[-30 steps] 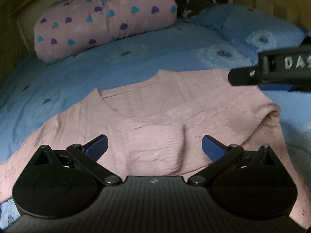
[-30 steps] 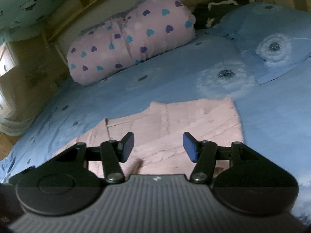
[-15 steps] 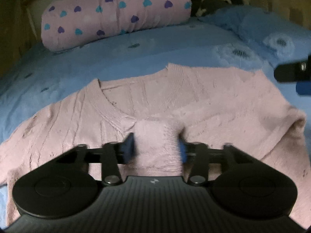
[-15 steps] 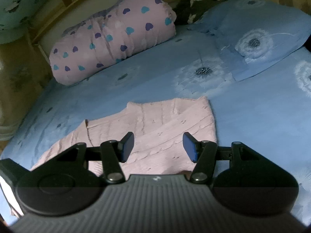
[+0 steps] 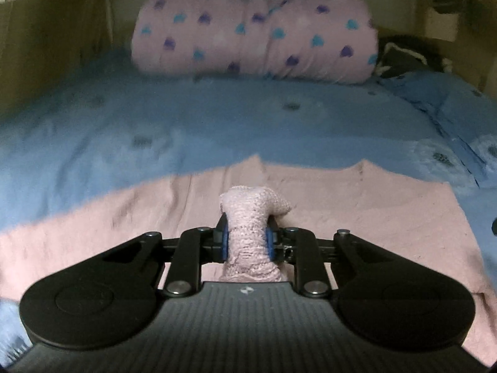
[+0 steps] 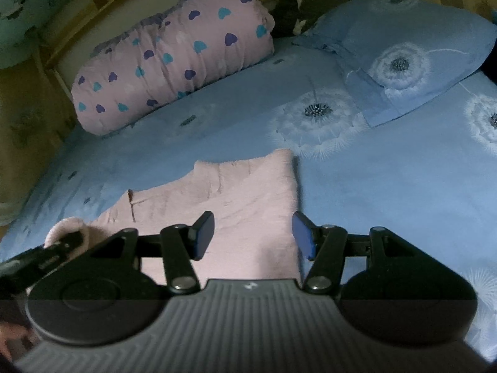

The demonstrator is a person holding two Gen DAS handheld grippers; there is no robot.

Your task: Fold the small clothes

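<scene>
Sweater (image 5: 357,205) pink knit, flat on bed (image 5: 217,124); left gripper (image 5: 247,242) clenches bunched cuff, near hem hidden; right gripper (image 6: 253,233) released.

Dim, bluish light; left view motion-blurred, fisheye bending at edges.

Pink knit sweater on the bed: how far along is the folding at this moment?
Done: one side of the pink knit sweater already looks turned in, its right edge lying straight on the blue bedsheet. In hand: the left tool is shut on a sleeve cuff, lifted above the body. The right tool is open, holding nothing. Left: laying that sleeve across, then folding the body.
</scene>
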